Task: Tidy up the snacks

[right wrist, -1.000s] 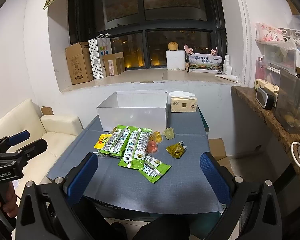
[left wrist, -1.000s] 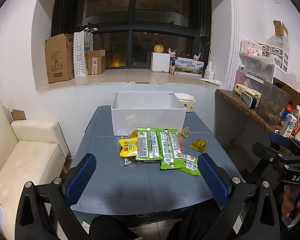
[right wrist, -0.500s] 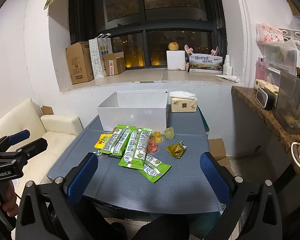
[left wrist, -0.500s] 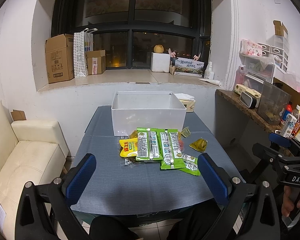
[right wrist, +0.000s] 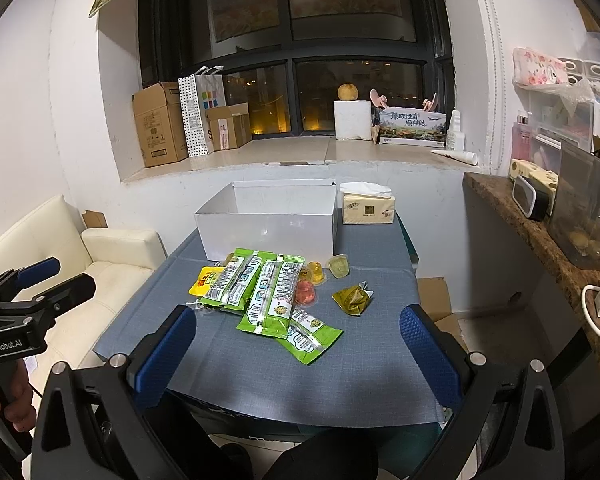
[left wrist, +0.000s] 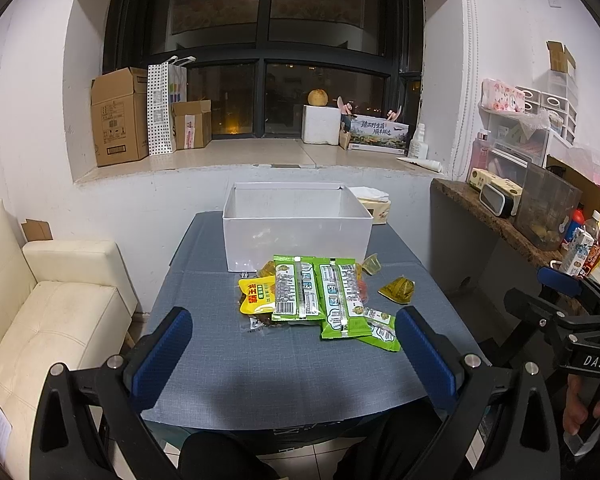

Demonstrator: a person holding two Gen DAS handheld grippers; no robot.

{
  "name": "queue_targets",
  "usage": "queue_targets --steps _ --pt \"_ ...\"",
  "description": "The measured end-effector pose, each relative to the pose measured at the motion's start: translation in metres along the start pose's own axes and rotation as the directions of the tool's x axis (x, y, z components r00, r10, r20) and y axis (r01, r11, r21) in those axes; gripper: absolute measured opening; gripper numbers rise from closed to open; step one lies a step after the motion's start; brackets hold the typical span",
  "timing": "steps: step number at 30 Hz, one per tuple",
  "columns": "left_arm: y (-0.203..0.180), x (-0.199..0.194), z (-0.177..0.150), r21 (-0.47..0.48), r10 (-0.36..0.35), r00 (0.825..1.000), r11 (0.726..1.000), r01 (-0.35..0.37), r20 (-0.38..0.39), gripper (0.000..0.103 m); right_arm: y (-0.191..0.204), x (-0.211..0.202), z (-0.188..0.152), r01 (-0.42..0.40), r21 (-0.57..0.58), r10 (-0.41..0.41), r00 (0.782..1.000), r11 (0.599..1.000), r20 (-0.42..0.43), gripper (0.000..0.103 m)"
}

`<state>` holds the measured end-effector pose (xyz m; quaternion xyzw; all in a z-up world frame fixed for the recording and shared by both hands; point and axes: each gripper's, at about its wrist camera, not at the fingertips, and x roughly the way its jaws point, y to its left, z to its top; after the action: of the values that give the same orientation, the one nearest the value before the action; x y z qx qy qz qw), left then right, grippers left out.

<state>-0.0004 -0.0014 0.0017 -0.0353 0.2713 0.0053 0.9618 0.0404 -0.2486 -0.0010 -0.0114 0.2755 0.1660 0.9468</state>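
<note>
Change: nothing has moved since the earlier frames; both tools hang where they were.
Left tool (left wrist: 294,354): jaws wide, empty, held level off the near edge of the tabletop (left wrist: 260,380), aimed at the pile.
Right tool (right wrist: 298,350): jaws wide, empty, same height, angled in from the right side.
Snacks: green packets (left wrist: 318,294) overlap a yellow packet (left wrist: 256,294); jelly cups (right wrist: 338,266) and a small green pouch (right wrist: 352,300) lie just beside; all sit in front of the white box (left wrist: 296,236), which looks empty.
Risk: packets lie flat and stacked, so a pinch may slide off or lift two at once; cups may roll if nudged.
</note>
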Motion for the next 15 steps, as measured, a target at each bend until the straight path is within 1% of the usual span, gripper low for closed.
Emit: queue_targets --steps 15 --pt "0.0011 0.0004 -0.0010 -0.001 0.001 1.000 1.000 -0.001 -0.001 0.103 -0.0008 -0.0002 -0.0011 0.000 0.000 0.000 1.000 1.000 -0.004 0.103"
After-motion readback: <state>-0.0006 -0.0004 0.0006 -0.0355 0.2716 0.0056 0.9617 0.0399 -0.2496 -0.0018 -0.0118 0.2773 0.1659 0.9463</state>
